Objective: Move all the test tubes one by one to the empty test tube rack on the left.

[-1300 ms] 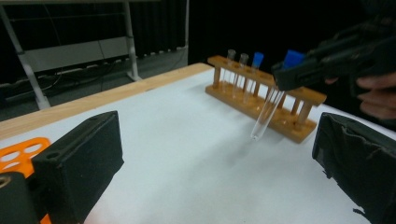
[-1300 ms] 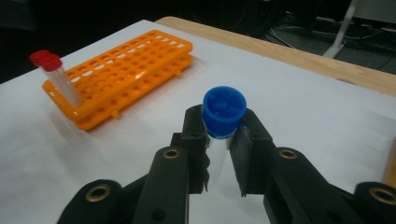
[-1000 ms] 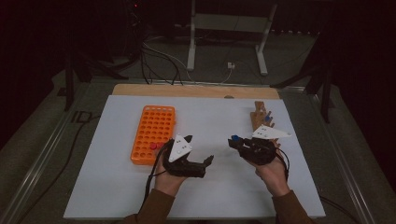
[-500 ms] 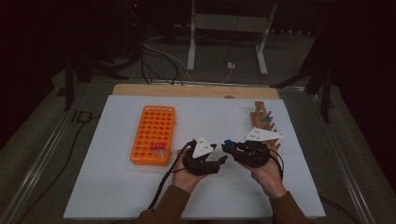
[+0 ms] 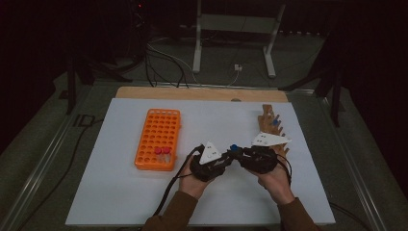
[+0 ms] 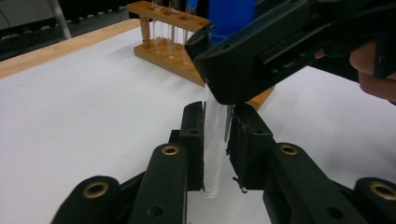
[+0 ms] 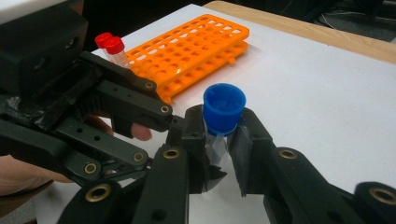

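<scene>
A clear test tube with a blue cap (image 7: 224,109) stands upright between both grippers at the middle of the white mat. My right gripper (image 7: 219,126) is shut on it just below the cap. My left gripper (image 6: 217,116) is shut on the tube's glass lower part (image 6: 215,144), beneath the right gripper's jaws (image 6: 261,56). In the high view the left gripper (image 5: 226,159) and the right gripper (image 5: 239,155) meet tip to tip under the blue cap (image 5: 234,147). The tube's bottom hangs a little above the mat.
An orange tube rack (image 5: 159,137) lies left of the hands, with two red-capped tubes (image 7: 109,44) in its near end. A wooden rack (image 5: 269,122) holding several tubes stands at the right rear. The white mat (image 5: 120,192) covers the table.
My left gripper has moved right, from beside the orange rack to the right gripper, and its jaws now grip the tube's lower part. The right gripper barely shifted.
</scene>
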### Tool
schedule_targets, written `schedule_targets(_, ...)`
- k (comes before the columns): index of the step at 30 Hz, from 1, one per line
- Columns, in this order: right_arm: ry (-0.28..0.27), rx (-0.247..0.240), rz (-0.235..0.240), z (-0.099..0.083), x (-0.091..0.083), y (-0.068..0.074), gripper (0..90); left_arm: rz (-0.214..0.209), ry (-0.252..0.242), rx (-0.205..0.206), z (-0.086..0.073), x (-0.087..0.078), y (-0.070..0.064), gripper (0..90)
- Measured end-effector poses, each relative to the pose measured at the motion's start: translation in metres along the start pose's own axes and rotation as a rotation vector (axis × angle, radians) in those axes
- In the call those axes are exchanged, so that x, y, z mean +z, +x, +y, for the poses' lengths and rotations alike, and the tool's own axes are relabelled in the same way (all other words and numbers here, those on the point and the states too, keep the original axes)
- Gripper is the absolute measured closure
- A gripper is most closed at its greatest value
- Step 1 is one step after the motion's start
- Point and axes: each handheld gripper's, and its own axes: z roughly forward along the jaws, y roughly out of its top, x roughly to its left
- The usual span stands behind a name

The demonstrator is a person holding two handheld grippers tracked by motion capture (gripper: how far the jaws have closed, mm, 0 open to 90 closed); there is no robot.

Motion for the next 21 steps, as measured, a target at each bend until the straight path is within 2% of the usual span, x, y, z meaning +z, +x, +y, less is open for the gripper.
schedule_targets(2,-0.002,0.003,0.003,0.000,-0.001,-0.001,76.0,-0.001,-0.002,-0.001,0.000,-0.001,-0.001,77.7)
schedule_targets(7,-0.080,-0.006,0.006,0.000,-0.007,-0.004,51.7,0.020,-0.008,-0.015,0.001,-0.005,0.004,77.7)
schedule_targets(12,-0.165,0.015,-0.013,0.003,-0.020,-0.010,34.5,0.042,-0.026,-0.031,0.003,-0.014,0.011,77.7)
schedule_targets(17,-0.169,0.038,-0.076,0.001,-0.024,-0.017,17.0,0.051,-0.062,-0.048,0.005,-0.028,0.018,77.6)
schedule_targets(21,-0.188,0.043,-0.127,-0.001,-0.029,-0.025,13.9,0.067,-0.086,-0.065,0.007,-0.039,0.027,77.5)
